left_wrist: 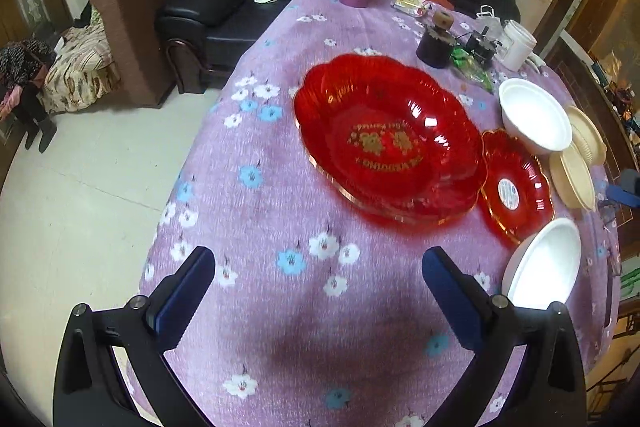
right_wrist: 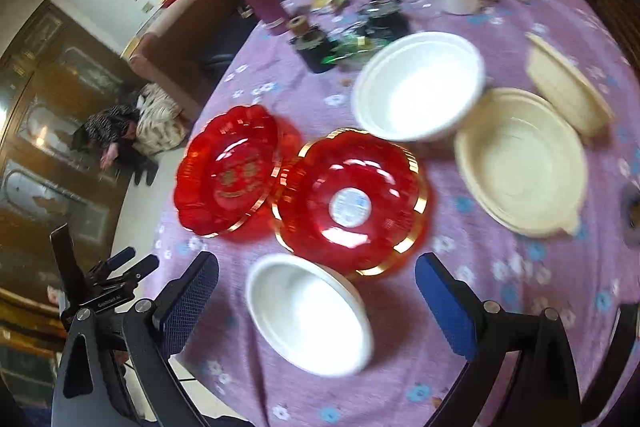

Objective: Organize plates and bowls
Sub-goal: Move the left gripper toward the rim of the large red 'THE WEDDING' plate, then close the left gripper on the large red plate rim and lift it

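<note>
Claws, left (left_wrist: 318,279) and right (right_wrist: 316,285), gape empty above red plates (right_wrist: 348,207).

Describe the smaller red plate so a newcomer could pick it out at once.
Start at the purple flowered tablecloth and find the large red plate with gold lettering. The smaller red plate overlaps its edge, between two white bowls. Only it has a gold rim and a round white sticker in its centre.

Left gripper (left_wrist: 318,269): jaws spread wide, nothing between the blue pads (left_wrist: 182,301), held above the surface. Right gripper (right_wrist: 316,277): jaws likewise wide apart, pads (right_wrist: 448,307) gripping nothing, angled downward.
</note>
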